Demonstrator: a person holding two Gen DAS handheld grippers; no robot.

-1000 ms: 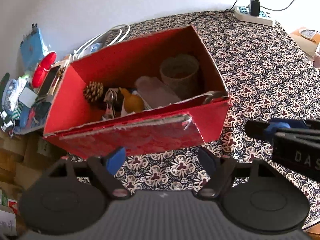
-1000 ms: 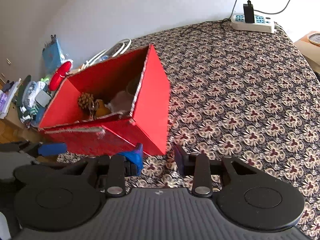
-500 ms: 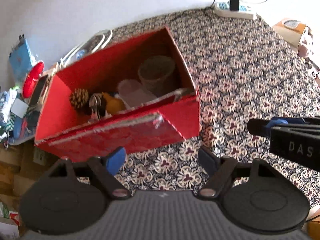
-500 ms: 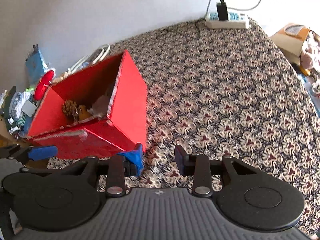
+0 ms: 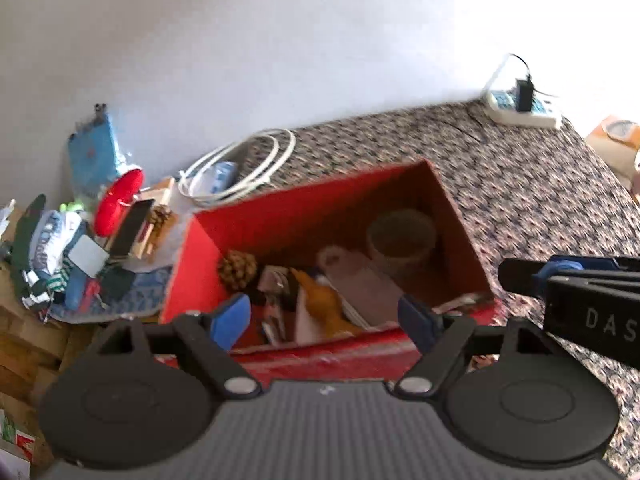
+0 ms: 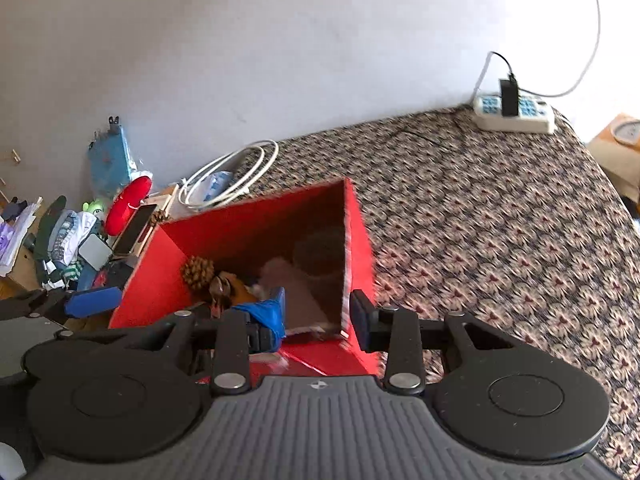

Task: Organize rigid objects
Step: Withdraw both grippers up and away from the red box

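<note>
We see left gripper spread wide, empty; right gripper parted, empty; red box just ahead.

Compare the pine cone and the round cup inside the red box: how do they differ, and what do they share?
The pine cone is scaly and brown; the cup is smooth-walled, dull grey-brown and open-topped. The pine cone lies near the box's left wall, the cup in its far right corner, and looks larger. Both sit inside the red box.

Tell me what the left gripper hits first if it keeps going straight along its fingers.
Most likely the red box: its near wall and open top sit between the open left gripper fingers, with the orange toy just behind. Depth is uncertain.
</note>
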